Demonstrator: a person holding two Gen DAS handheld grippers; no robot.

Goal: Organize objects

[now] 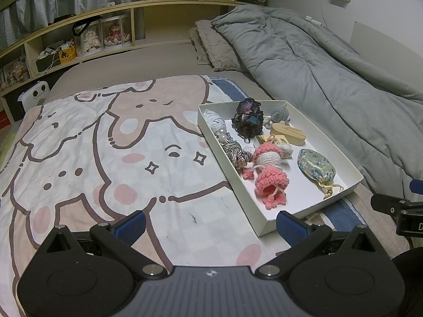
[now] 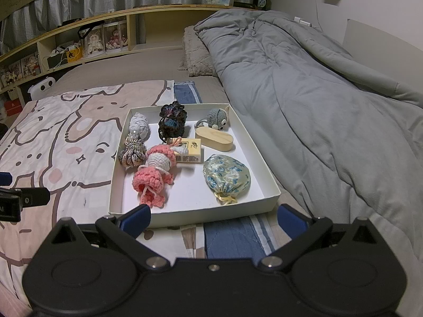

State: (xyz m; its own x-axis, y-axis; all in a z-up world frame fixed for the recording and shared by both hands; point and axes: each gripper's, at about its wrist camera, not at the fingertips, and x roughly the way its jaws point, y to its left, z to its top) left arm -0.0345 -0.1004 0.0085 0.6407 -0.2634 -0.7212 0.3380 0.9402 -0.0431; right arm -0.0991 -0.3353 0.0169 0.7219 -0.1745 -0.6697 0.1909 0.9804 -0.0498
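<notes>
Nearest in, both tools are empty: the left hand-held gripper (image 1: 210, 224) hovers with its blue pads spread wide over the cartoon blanket (image 1: 105, 158), and the right hand-held gripper (image 2: 214, 218) hangs just as wide apart at the near edge of the white box (image 2: 272, 185). Nothing is gripped on either side.

The box sits on the bed, right of the blanket's middle, and everything to be organized looks to be inside it already. Closest to the near wall lie the pink crochet doll (image 2: 156, 174) and, to its right, the brocade pouch (image 2: 227, 177) with its tassel toward us. Behind the doll, touching it, is the small yellow carton (image 2: 189, 149); left of that the twisted cord bundle (image 2: 132, 153). Farther back come the oval wooden case (image 2: 214, 136), the pale wrapped bundle (image 2: 140, 126), the dark crochet flower (image 2: 171, 121) and, far right, the grey crochet mouse (image 2: 215, 119).

The risk, I'd say, is the crowding: reach for the doll and a pad may snag its loose strings or drag the carton along. The bedding is soft too, so pressing down could tip the light box. Beyond it, the grey duvet (image 2: 304, 92) lies heaped close on the right.
</notes>
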